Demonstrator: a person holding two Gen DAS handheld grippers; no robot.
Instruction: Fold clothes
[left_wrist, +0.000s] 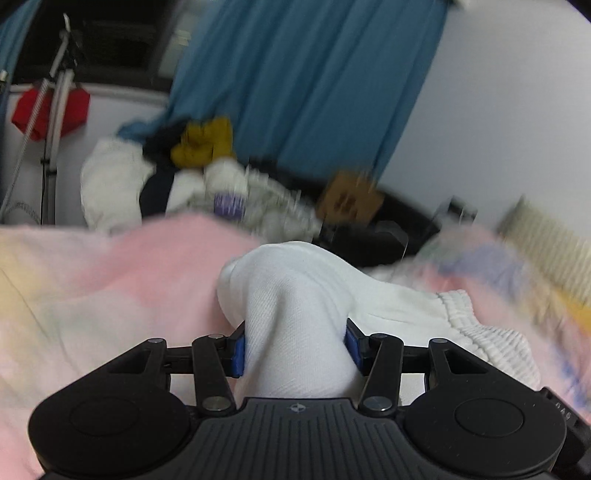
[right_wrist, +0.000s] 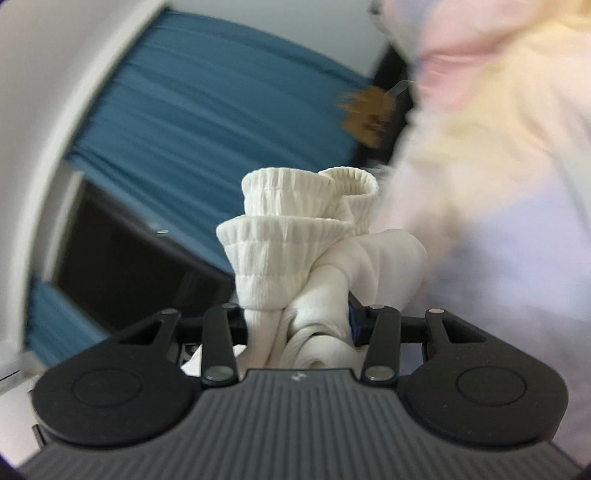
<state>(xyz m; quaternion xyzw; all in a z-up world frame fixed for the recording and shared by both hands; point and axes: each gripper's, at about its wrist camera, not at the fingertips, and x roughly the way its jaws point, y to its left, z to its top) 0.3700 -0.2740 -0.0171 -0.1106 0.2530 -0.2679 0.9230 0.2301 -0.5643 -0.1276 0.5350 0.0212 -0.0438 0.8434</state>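
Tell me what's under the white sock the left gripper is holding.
The white sock in the left gripper lies over a pink blanket. Whatever sits beneath the sock's middle is covered.

Motion blur smears the pastel blanket (left_wrist: 92, 280) and a brown box (left_wrist: 349, 199) behind it; its markings are unreadable. White socks (right_wrist: 295, 258) hide the right gripper's (right_wrist: 297, 317) fingertips. The blue curtain (left_wrist: 314, 81) runs off the top edge.
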